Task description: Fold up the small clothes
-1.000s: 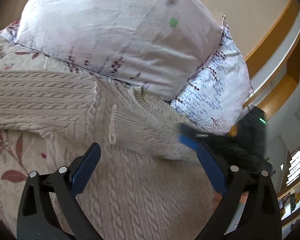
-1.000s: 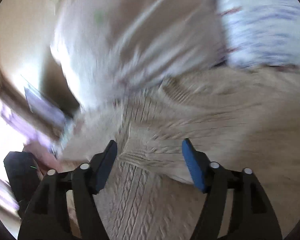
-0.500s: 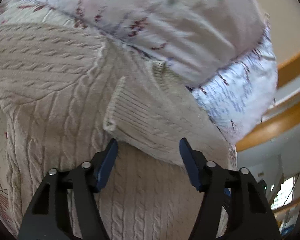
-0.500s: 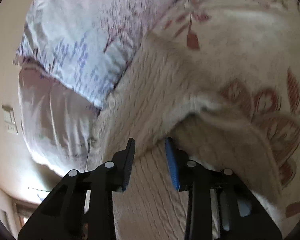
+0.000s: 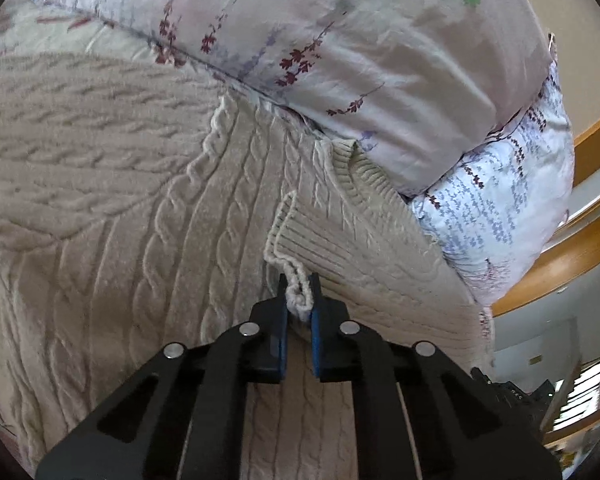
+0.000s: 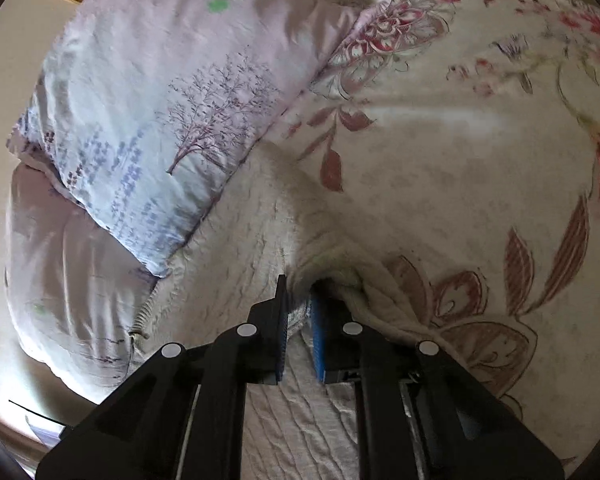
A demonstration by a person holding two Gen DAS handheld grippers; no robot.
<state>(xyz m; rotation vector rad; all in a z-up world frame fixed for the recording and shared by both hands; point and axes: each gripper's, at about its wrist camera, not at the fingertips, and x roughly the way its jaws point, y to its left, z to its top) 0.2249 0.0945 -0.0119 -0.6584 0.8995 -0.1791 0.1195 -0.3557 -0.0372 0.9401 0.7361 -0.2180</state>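
The cream cable-knit sweater [image 5: 148,208] lies spread on the floral bedspread [image 6: 460,184], its neckline pushed against the pillows. Half a second ago both pairs of fingers stood apart over it; now both are clenched on knit. The left gripper [image 5: 299,312] pinches the ribbed cuff [image 5: 300,240] of the sleeve that lies folded across the body, a loop of cuff edge bunched between the 2 blue pads. The right gripper [image 6: 299,312] has closed on the sweater's side edge [image 6: 332,280], where fabric puckers up just ahead of its tips. With both holds made, the next fold can probably begin, likely carrying this side inward.

Ahead of the left fingers the cuff's free edge stands up slightly; beyond it the ribbed collar [image 5: 360,176] touches the lilac pillow [image 5: 340,40], and a blue-printed pillow [image 5: 500,208] sits to the right of the tips. So there is little room forward. To the right of the right fingers the bedspread runs bare and flat, with open room; to their left and ahead, the pillows crowd close.
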